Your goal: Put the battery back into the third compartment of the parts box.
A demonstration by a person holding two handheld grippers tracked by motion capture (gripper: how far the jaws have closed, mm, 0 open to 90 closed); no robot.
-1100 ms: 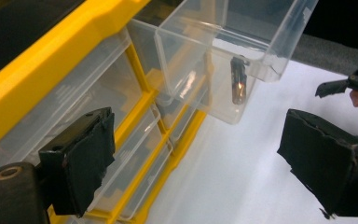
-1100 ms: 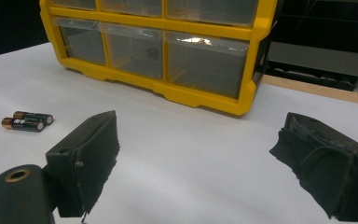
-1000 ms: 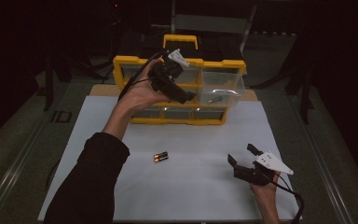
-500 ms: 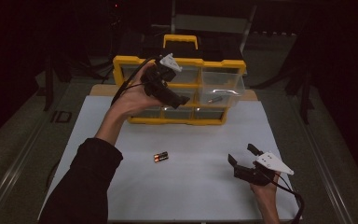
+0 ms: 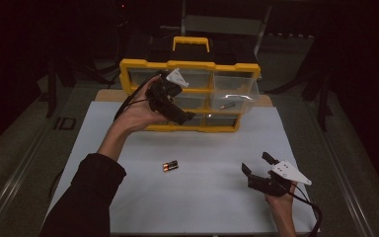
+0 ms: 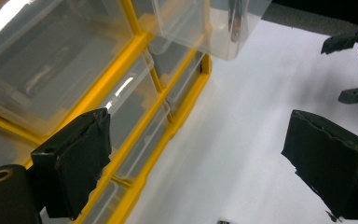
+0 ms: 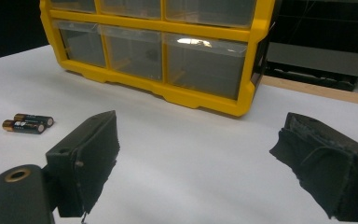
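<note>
The left gripper (image 5: 185, 117) has its two black padded fingers (image 6: 77, 158) spread wide with nothing between them, which suits a tool held ready rather than gripping; it hangs in the air just in front of the yellow plastic organiser cabinet with clear drawers (image 5: 190, 66), angled down across its lower rows, probably so that a drawer can be reached or a fresh pick lined up. In the left gripper view one clear plastic drawer (image 6: 214, 28) at the upper right stands pulled out past the frame, with a small slim metal piece (image 6: 235, 21) lying in it, so that compartment looks like the one in use. The right gripper (image 5: 259, 165), at about five o'clock on the white table sheet (image 5: 217, 207), rests low with its fingers (image 7: 86, 154) also wide and empty, parked clear of the work. The pair of black-and-copper AA batteries (image 5: 170, 166) lies side by side, touching, near the sheet's centre, at about six o'clock from the cabinet and nine o'clock from the right gripper, well apart from both; judging by this layout, they are what waits to be picked up and stored.
</note>
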